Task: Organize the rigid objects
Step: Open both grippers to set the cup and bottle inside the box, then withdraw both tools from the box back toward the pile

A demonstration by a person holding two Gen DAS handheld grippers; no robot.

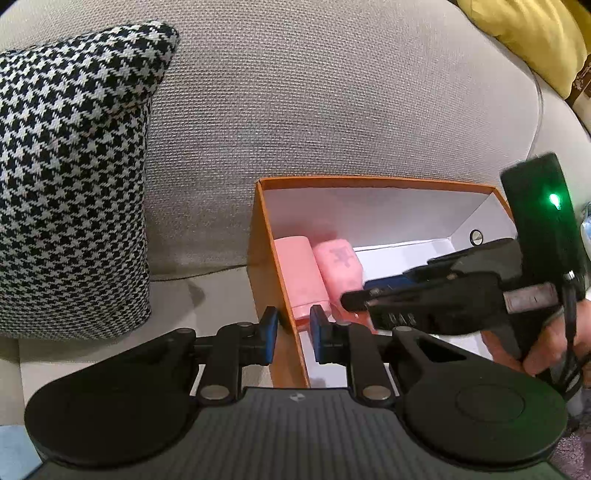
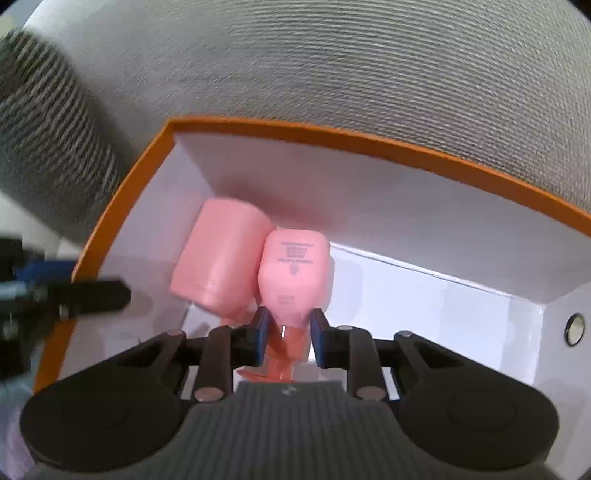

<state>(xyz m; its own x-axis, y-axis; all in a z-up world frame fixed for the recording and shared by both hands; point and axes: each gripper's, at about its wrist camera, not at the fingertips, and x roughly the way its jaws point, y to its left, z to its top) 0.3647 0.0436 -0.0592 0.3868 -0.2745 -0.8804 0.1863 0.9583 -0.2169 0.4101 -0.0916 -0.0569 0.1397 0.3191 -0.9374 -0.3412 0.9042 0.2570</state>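
Note:
An orange box (image 1: 369, 181) with a white inside rests on a sofa seat. Two pink bottles lie side by side at its left end, a plain one (image 1: 301, 269) (image 2: 221, 258) and a printed one (image 1: 338, 266) (image 2: 293, 269). My left gripper (image 1: 294, 328) straddles the box's left wall, one blue pad on each side, shut on it. My right gripper (image 2: 290, 328) reaches down into the box (image 2: 332, 136), pads pressed on the printed bottle's tapering lower end near its neck. The cap is partly hidden under the gripper body. The right gripper (image 1: 369, 291) also shows from the side in the left wrist view.
A black-and-white houndstooth cushion (image 1: 74, 166) stands left of the box against the grey sofa back (image 1: 332, 92). A yellow cushion (image 1: 535, 33) sits at the top right. A metal snap (image 2: 575, 328) is on the box's right inner wall. A hand (image 1: 546, 350) holds the right gripper.

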